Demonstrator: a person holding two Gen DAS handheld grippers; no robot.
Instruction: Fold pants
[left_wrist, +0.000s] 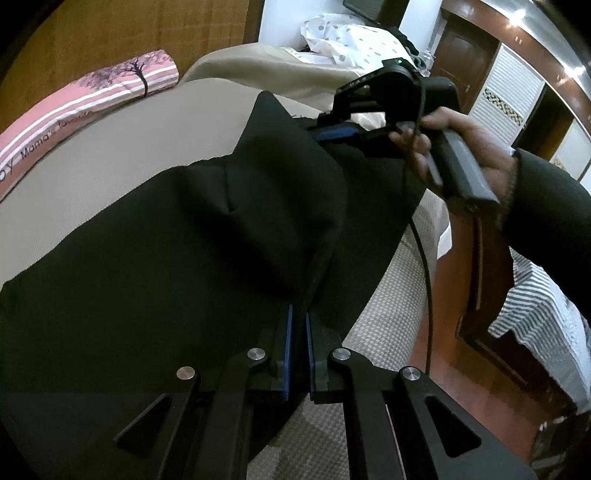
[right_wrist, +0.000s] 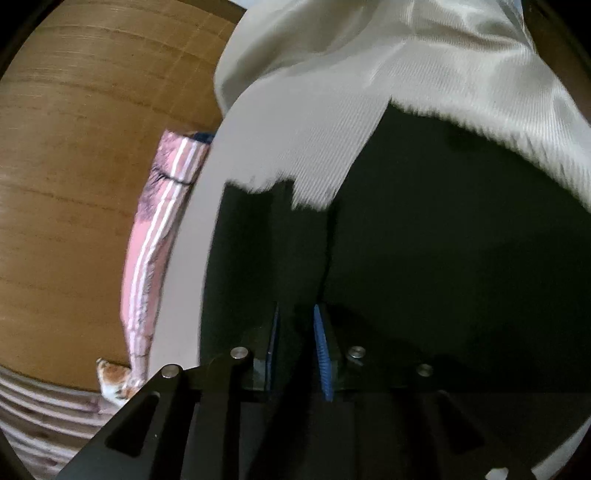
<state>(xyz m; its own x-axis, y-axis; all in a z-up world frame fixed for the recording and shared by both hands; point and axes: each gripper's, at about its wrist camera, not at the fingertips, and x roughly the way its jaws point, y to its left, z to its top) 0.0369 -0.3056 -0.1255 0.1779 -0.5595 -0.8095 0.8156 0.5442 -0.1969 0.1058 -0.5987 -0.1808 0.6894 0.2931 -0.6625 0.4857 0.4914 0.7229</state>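
Note:
Black pants lie spread on a bed with a beige sheet. At the bottom of the left wrist view my left gripper is shut on a raised fold at the near edge of the pants. A hand holds my right gripper at the far edge of the pants, blue pads pinching the cloth. In the blurred right wrist view the right gripper has dark fabric of the pants running up between its blue pads.
A pink striped pillow lies against the wooden headboard. A cream blanket is bunched beyond the pants. The bed's edge drops to a reddish floor on the right, beside a striped cloth. A black cable hangs there.

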